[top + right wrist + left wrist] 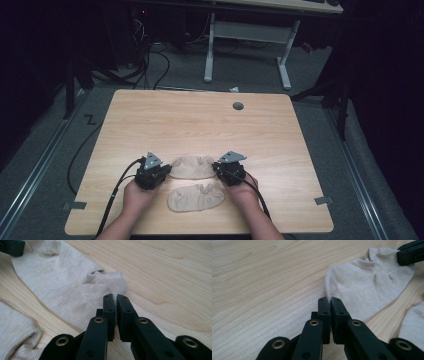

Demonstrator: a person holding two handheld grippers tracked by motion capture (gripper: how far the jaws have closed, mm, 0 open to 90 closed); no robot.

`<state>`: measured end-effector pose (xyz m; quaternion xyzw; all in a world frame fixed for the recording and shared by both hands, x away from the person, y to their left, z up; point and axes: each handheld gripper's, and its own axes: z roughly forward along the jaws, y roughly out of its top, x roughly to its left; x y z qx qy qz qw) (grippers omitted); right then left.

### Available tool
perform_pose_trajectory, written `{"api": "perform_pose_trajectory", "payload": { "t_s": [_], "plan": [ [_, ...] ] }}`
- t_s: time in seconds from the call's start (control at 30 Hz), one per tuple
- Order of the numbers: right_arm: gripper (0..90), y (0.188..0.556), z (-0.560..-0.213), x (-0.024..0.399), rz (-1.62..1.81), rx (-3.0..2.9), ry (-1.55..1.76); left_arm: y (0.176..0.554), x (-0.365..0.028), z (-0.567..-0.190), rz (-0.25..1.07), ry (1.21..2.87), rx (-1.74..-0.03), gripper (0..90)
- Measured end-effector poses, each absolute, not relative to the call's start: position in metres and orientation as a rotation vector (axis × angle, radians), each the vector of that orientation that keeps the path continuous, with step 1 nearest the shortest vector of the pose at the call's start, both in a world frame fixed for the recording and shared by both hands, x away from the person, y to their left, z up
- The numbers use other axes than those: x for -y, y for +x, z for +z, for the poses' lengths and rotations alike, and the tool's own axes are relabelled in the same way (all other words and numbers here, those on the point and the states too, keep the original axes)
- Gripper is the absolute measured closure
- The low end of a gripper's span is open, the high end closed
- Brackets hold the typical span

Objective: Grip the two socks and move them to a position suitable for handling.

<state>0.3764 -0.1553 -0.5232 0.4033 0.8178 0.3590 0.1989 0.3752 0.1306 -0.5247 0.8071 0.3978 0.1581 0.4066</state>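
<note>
Two beige ankle socks lie on the wooden table (200, 120). The farther sock (192, 166) is stretched flat between my two grippers. My left gripper (167, 171) is shut on its toe end (328, 296), pinching the fabric edge. At the heel and cuff end (113, 283), my right gripper (217, 169) is shut on the fabric. The left gripper view shows the farther sock (367, 287) with the right gripper's jaw tip (410, 253) at its far corner. The nearer sock (196, 197) lies loose between the person's hands.
A grey cable port (238, 106) sits in the table's far right part. A white desk frame (247, 45) and cables stand on the floor beyond the table. The nearer sock also lies at the edges of both gripper views (413, 325) (17, 332).
</note>
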Motion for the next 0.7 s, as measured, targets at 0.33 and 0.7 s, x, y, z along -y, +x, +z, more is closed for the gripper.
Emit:
{"api": "perform_pose_trajectory", "payload": {
  "t_s": [0.33,0.7],
  "plan": [
    [85.7,0.372,-0.516,0.157,1.038,-2.251,1.095,0.370,-0.132,-0.515,0.432,2.006,-0.981,86.9],
    [85.7,0.361,-0.503,0.163,1.085,-2.223,1.054,0.358,-0.130,-0.503,0.434,1.986,-0.929,86.9]
  ]
}}
